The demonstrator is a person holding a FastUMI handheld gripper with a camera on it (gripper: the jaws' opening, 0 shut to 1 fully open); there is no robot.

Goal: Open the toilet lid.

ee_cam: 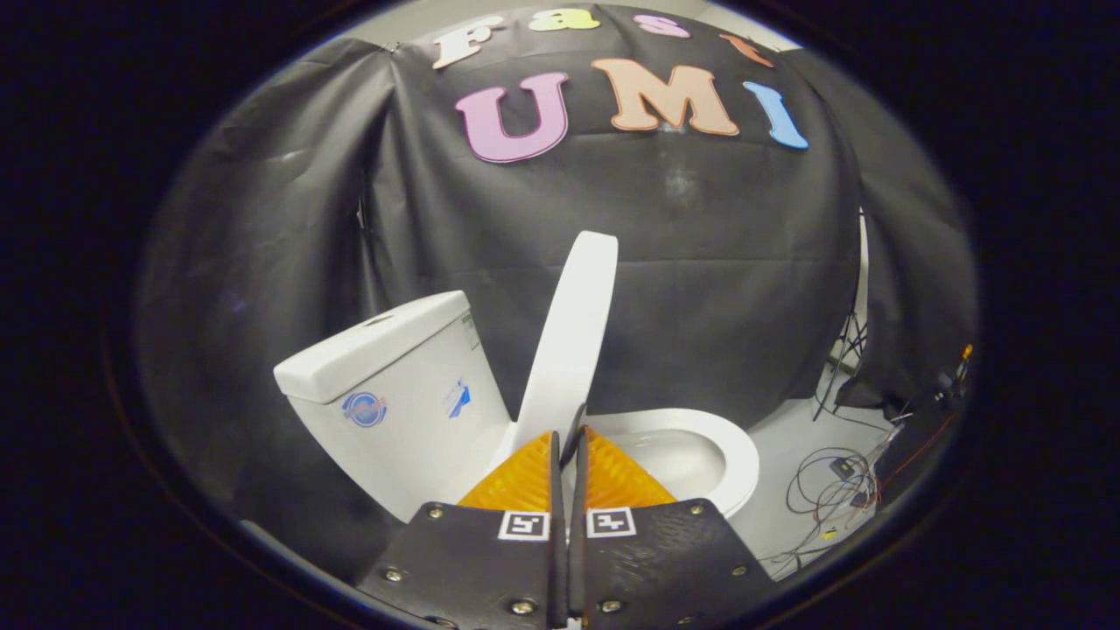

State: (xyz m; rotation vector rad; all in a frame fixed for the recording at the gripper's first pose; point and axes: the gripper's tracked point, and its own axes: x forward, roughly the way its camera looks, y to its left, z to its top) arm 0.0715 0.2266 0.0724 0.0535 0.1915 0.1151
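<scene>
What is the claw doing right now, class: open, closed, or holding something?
Claw: closed, fingers nearly together, just in front of the raised toilet lid; whether they pinch the lid's edge cannot be told.

We find no wording we can read: the toilet tank (394, 367), beyond the fingers and off to their left, carries a round blue-and-red emblem (364, 409), a small blue sticker (458, 398) and a tiny green-edged label (469, 322) near its top corner, all too small to make out. The gripper (570, 437) bears two square black-and-white coded markers (523, 525), one on each finger, with patterns but no letters. Its fingers stand nearly together at the foot of the raised toilet lid (573, 324), and we cannot tell whether they press on it.
</scene>
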